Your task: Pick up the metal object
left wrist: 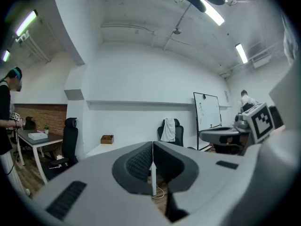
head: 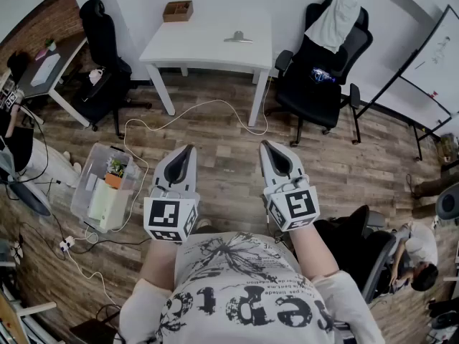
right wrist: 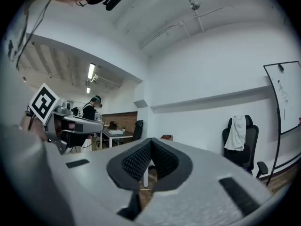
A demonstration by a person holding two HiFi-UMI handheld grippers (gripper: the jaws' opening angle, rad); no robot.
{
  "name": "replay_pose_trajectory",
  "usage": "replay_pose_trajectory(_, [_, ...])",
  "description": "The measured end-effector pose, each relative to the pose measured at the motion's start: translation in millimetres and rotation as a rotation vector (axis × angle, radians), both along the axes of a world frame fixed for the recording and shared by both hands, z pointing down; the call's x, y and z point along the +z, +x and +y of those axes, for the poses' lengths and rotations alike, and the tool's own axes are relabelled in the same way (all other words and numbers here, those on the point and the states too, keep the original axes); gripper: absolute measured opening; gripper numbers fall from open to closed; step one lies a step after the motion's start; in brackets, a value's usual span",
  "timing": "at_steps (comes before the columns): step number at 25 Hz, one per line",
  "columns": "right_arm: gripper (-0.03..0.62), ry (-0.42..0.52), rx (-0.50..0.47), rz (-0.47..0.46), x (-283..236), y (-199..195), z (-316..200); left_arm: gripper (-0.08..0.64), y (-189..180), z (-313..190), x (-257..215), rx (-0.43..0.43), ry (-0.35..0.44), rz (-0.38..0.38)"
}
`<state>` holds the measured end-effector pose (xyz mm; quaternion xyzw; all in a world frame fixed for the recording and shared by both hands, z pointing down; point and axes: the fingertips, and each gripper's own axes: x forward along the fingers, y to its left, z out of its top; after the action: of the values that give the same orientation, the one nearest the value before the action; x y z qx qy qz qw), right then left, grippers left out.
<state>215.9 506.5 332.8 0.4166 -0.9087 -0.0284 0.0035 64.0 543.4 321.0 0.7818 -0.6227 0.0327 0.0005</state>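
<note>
Both jaw pairs are recorded as pressed together with nothing between them, the left gripper (head: 188,151) and the right gripper (head: 267,147) being held side by side over the wooden floor (head: 222,131). The metal object (head: 237,38) is seen lying on the white table (head: 193,49), near its right edge, well apart from and ahead of both jaw pairs. A wooden box (head: 177,11) is noted at the table's far left corner.

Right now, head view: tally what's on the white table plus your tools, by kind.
Metal object: 1
Wooden box: 1
Tools: 2, the left tool and the right tool, both shut and empty
Total: 4
</note>
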Motion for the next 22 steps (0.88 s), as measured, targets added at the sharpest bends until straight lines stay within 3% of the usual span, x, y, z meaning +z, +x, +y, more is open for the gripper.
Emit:
replay_pose_trajectory(15, [-0.009, -0.039, 0.031, -0.033, 11, 5, -31, 0.012, 0, -22, 13, -0.015, -0.020, 0.019])
replay_pose_trajectory(22, [-0.008, -0.087, 0.059, -0.025, 33, -3, -66, 0.012, -13, -66, 33, 0.005, -0.051, 0.041])
